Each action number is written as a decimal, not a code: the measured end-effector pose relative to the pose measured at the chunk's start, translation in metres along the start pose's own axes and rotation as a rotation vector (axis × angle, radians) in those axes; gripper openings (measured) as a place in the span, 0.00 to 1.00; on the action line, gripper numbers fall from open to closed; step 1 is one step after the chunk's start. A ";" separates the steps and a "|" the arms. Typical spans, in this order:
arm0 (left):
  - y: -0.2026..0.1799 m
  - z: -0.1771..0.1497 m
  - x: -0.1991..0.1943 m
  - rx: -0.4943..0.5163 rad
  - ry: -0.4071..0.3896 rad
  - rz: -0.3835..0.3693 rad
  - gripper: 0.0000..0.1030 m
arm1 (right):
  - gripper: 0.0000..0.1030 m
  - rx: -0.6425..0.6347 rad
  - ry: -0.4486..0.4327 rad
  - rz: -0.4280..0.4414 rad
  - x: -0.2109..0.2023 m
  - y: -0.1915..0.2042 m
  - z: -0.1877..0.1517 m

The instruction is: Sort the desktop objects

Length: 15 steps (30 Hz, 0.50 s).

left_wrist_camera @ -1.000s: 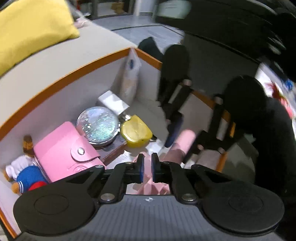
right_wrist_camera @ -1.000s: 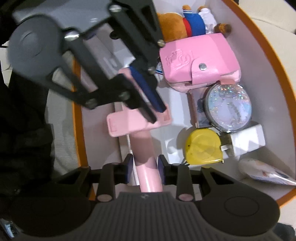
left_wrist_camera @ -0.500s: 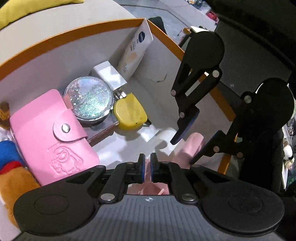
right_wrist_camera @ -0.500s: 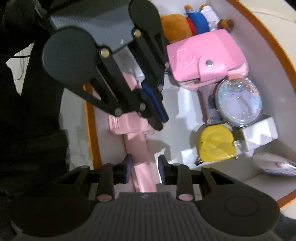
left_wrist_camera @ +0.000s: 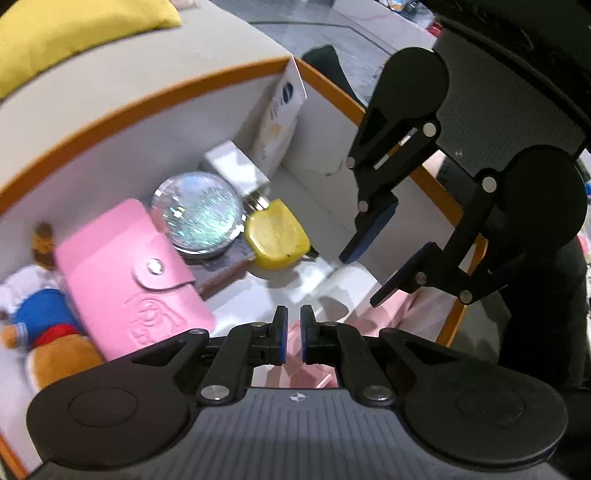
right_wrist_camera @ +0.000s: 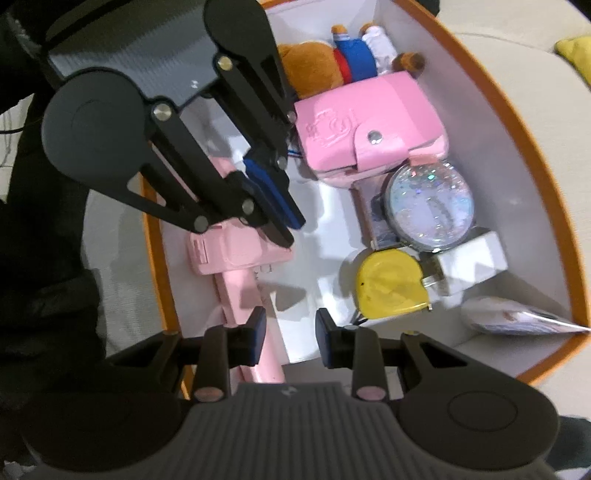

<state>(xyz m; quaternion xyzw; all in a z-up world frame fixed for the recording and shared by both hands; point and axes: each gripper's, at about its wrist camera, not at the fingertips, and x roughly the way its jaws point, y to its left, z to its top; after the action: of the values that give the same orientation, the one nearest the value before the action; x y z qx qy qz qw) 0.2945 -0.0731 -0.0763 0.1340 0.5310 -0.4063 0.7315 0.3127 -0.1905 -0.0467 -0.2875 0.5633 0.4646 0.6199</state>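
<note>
Right gripper (right_wrist_camera: 289, 334): jaws spread wide and gripping nothing; the left fingertip (right_wrist_camera: 257, 320) overlaps the pink handle in view, contact cannot be told.
Left gripper (left_wrist_camera: 290, 334): jaws drawn narrow, a thin gap between the blue pads; nothing visibly clamped, only pink showing below the gap.
Pink stick (right_wrist_camera: 246, 291): a long pink handle with a wider pink clamp head (right_wrist_camera: 236, 251); it lies on the box floor, running from under the right gripper's left jaw forward to just beneath the left gripper's tips.
Box (right_wrist_camera: 546, 206): white inside, orange rim; both grippers hang over it from opposite sides.
Yellow tape measure (right_wrist_camera: 391, 282): ahead and right of the right jaws, close; in the left wrist view it sits ahead of the jaws, slightly left.
White adapter (right_wrist_camera: 471, 258): touching the tape measure's far-right side.
Glitter round case (right_wrist_camera: 430, 208): beyond the tape measure, resting on a dark flat item, its edge over the adapter.
Pink wallet (right_wrist_camera: 369, 133): snap-buttoned, farther ahead of the right jaws; ahead-left of the left jaws.
Plush toy (right_wrist_camera: 347, 61): brown, blue and red, at the far end of the box behind the wallet.
White tube (left_wrist_camera: 280, 118): propped in the box's corner, far ahead of the left jaws.
Yellow cushion (left_wrist_camera: 74, 29): beyond the box on the beige couch (left_wrist_camera: 129, 81), farthest from the left jaws.
</note>
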 end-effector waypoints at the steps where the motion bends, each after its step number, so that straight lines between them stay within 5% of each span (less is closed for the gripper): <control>1: -0.004 -0.002 -0.007 0.005 -0.017 0.018 0.06 | 0.31 0.000 -0.010 -0.014 -0.004 0.003 0.000; 7: -0.030 -0.010 -0.050 -0.006 -0.108 0.118 0.24 | 0.33 0.023 -0.055 -0.124 -0.030 0.031 -0.008; 12: -0.048 -0.020 -0.080 -0.041 -0.183 0.159 0.53 | 0.43 0.090 -0.139 -0.227 -0.055 0.047 -0.002; 15: -0.059 -0.032 -0.097 -0.081 -0.229 0.192 0.57 | 0.50 0.138 -0.210 -0.316 -0.063 0.071 -0.009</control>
<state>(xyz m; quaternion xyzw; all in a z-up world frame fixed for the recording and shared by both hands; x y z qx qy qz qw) 0.2194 -0.0465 0.0103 0.1071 0.4447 -0.3255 0.8276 0.2492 -0.1859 0.0239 -0.2793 0.4738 0.3492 0.7587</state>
